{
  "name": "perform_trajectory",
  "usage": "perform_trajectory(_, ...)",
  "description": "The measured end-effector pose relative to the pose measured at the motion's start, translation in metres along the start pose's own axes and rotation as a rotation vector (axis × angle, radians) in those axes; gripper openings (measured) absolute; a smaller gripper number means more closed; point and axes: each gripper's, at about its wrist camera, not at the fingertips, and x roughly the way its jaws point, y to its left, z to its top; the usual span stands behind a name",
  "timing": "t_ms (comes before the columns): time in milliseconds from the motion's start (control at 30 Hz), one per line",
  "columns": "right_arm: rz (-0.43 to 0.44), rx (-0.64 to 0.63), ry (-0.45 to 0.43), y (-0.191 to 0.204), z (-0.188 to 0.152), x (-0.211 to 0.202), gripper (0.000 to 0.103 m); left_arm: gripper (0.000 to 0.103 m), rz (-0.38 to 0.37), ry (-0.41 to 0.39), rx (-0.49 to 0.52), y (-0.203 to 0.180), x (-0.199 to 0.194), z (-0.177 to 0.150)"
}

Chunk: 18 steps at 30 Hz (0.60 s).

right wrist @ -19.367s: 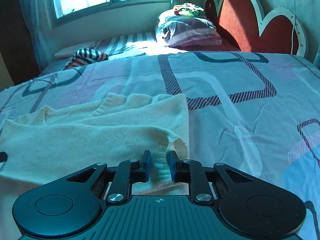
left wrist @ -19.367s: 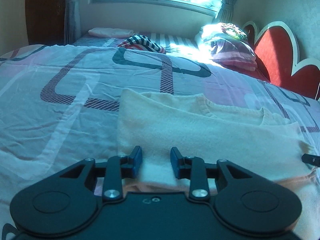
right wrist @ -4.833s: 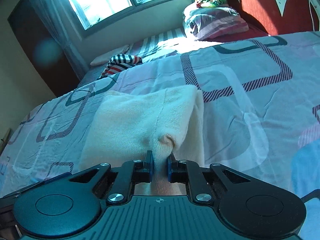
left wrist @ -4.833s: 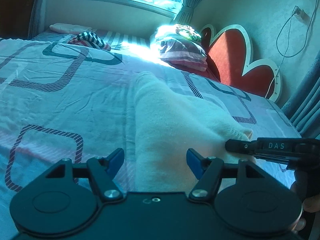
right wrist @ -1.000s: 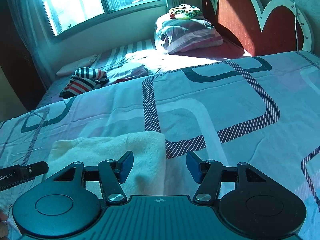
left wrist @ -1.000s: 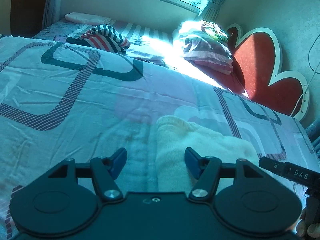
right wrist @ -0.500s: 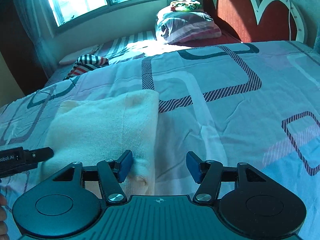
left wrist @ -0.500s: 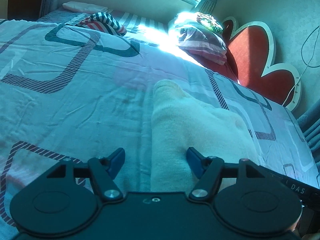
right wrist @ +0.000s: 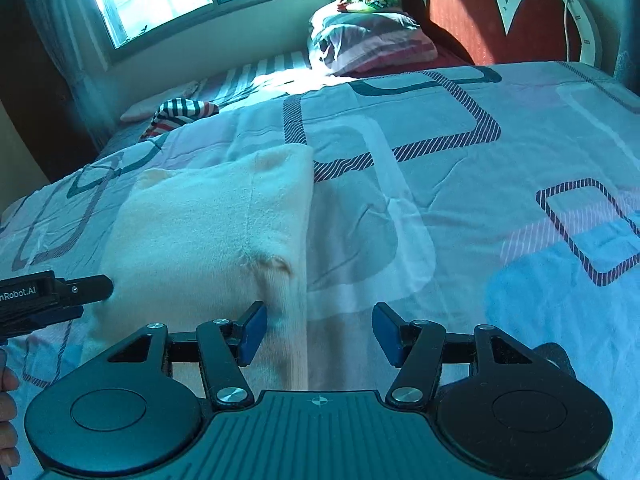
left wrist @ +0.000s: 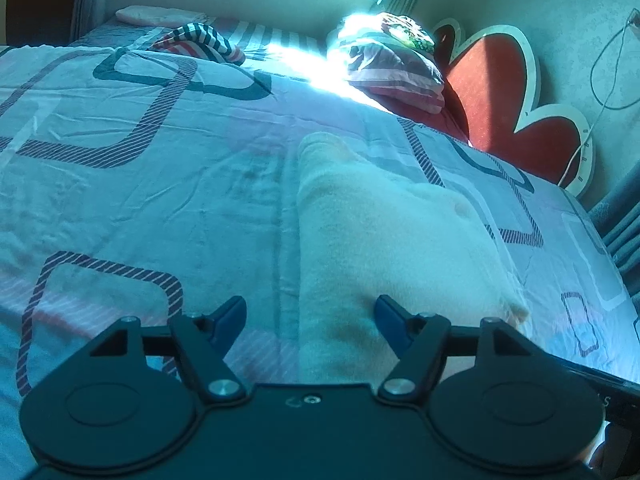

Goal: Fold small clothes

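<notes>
On the bed [left wrist: 140, 184], w/ its patterned quilt, a cream sweater [left wrist: 384, 232] lies folded into a long rectangle; long axis runs away from both cameras toward the window side. Its near end is cut off behind both tongs' bodies, so the near edge can't be made out. Left tongs [left wrist: 310, 312] wide open, holding nothing, straddling the sweater's left edge. Right tongs [right wrist: 318, 330] also wide open, empty, straddling its right edge; left pad just beside the knit, contact unclear. Left tongs' tip shows at the right view's left margin, near the sweater. Striped garment [right wrist: 180, 114], pillow stack [right wrist: 368, 42] and red headboard [left wrist: 496, 96] sit far off.
</notes>
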Motion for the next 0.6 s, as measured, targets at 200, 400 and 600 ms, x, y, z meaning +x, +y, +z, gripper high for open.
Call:
perform_trajectory(200,-0.028,-0.021,0.046,-0.001,-0.025,-0.002,0.059,0.071,0.023,0.038,0.011,-0.002,0.006,-0.015)
perform_trajectory(400,-0.027,-0.029,0.049,-0.001,-0.030,-0.014,0.059,0.073,0.037,0.041,0.038,-0.007,0.003,-0.019)
perform_trajectory(600,-0.006,0.017,0.038,0.000,-0.018,-0.016,0.059,0.075,-0.009,0.045,0.033,-0.008,-0.002,-0.015)
